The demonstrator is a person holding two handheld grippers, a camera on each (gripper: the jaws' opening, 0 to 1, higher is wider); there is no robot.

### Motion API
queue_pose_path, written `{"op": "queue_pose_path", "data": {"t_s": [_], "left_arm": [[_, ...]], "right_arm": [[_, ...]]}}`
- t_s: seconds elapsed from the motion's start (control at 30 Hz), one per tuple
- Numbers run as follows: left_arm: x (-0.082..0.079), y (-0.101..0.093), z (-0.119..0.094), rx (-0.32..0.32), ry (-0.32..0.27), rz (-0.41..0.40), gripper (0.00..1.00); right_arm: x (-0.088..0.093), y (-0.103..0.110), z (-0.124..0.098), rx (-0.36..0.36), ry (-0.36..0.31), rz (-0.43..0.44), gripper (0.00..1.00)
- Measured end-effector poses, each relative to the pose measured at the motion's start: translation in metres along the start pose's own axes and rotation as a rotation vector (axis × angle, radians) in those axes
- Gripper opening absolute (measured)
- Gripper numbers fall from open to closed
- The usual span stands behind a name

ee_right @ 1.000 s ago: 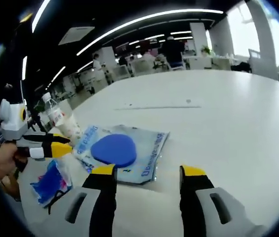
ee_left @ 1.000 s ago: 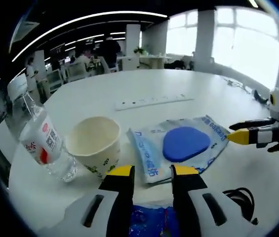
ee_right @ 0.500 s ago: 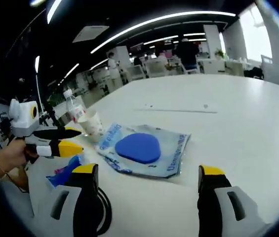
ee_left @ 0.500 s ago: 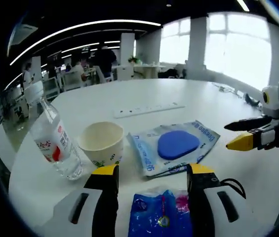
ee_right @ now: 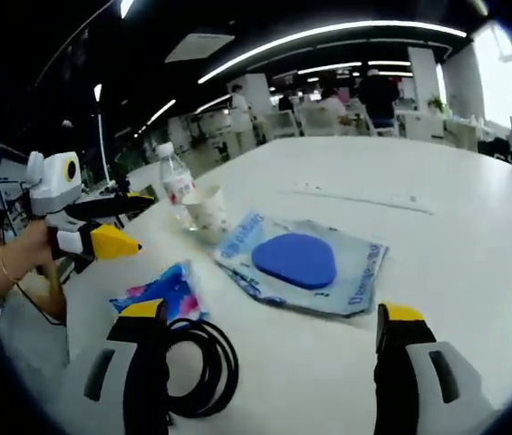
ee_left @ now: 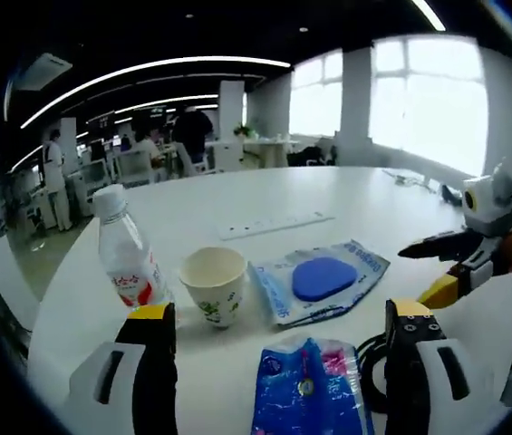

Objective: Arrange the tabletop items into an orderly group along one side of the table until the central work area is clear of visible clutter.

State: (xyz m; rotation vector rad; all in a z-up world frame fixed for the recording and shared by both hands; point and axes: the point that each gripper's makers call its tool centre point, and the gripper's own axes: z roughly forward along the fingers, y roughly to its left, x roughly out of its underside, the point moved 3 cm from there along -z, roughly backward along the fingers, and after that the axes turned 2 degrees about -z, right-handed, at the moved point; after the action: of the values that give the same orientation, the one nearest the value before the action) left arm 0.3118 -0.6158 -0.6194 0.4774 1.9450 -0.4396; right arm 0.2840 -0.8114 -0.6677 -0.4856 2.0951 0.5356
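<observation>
On the white table (ee_left: 265, 195) stand a clear water bottle (ee_left: 130, 265) with a red label and a paper cup (ee_left: 215, 284). Beside them lies a plastic bag (ee_left: 318, 276) holding a blue pad (ee_left: 323, 276). A blue and pink packet (ee_left: 310, 385) lies between my left gripper's (ee_left: 283, 340) open jaws, untouched. A black cable coil (ee_right: 199, 364) rests by my right gripper (ee_right: 274, 331), which is open and empty. The same bottle (ee_right: 176, 186), cup (ee_right: 204, 208), bag (ee_right: 333, 276), pad (ee_right: 295, 259) and packet (ee_right: 165, 290) appear in the right gripper view.
A white power strip (ee_left: 269, 224) lies farther across the table (ee_right: 473, 236). Office desks, chairs and people fill the background. A hand (ee_right: 6, 263) holds the left gripper at the table's near edge.
Both grippers have pulled back from the items and their jaws have spread wider. The left gripper let the blue packet lie free on the table; the cable coil has come into view.
</observation>
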Motion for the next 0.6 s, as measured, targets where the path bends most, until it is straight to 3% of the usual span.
{"op": "queue_pose_path", "data": {"t_s": [0.23,0.6], "left_arm": [[0.0,0.002,-0.014,0.013,0.018,0.034,1.0],[0.001,0.007,-0.037,0.018,0.024,0.078,1.0]], "right_arm": [[0.004,0.016,0.005,-0.061,0.019,-0.019,0.92],[0.002,0.042,0.026,-0.161,0.025,-0.124,0.82]]}}
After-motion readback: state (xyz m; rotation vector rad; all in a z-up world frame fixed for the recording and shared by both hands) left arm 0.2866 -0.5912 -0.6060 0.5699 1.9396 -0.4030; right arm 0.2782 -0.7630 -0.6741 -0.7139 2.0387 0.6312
